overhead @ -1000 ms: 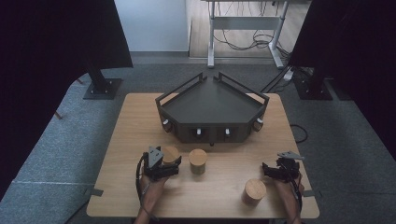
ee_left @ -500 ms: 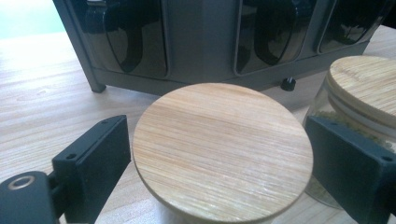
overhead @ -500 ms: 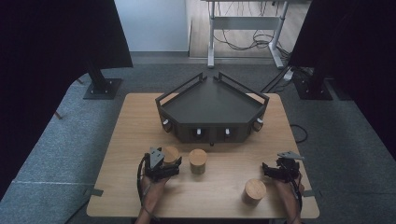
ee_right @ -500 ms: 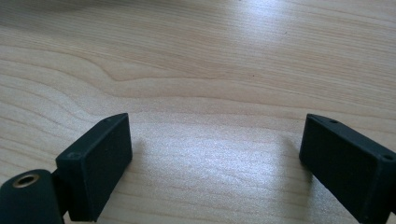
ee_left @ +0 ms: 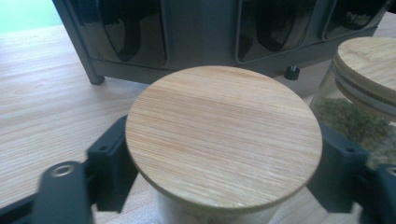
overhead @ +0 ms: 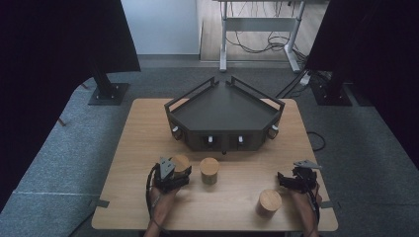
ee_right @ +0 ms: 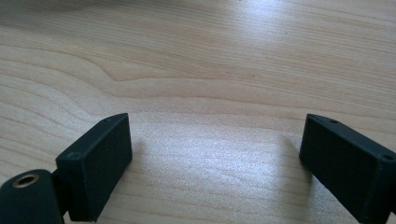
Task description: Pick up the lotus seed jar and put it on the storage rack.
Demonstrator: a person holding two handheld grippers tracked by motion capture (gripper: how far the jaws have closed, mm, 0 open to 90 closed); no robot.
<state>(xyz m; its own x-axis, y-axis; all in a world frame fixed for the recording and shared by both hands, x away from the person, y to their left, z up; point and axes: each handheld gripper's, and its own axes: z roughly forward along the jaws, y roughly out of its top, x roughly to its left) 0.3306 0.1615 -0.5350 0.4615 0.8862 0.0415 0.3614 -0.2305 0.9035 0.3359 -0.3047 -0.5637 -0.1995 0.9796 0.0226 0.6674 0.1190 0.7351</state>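
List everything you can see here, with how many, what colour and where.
Jars with wooden lids: three, glass with light wood tops; one in the left claw, one beside it at table centre, one near the right front.
Rack: one, dark grey, back middle of the table.
Table: one, light wood.
Desk frame: one, white, behind on the floor.
Left claw: black, just closed around its jar.
Right claw: black, open over bare table.
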